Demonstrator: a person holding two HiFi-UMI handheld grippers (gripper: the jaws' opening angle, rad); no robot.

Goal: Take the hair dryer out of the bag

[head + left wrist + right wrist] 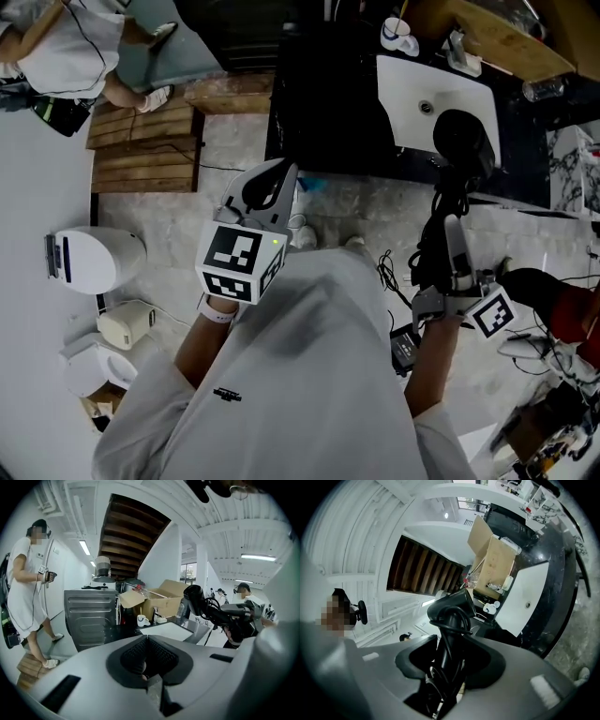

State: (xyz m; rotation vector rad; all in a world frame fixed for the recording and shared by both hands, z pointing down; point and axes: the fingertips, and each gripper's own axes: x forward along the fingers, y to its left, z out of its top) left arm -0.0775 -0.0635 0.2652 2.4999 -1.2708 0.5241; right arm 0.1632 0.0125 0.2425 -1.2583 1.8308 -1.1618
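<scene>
The black hair dryer [463,142] is up in the air over the front edge of a black counter, its head uppermost and its cord looped round the handle. My right gripper [453,239] is shut on that handle, and in the right gripper view the hair dryer [451,610] stands between the jaws of the right gripper [447,667]. My left gripper [272,183] is raised at centre left, apart from the dryer. In the left gripper view its own jaws [146,644] are together with nothing in them, and the hair dryer [199,599] shows to the right. No bag is clearly recognisable.
A white sink basin [412,94] sits in the black counter [328,103], with a cup [398,36] behind it. Wooden pallets [141,141] and a person [66,47] are at the top left. A white appliance [94,261] stands on the floor at left. Cables [403,342] lie by my feet.
</scene>
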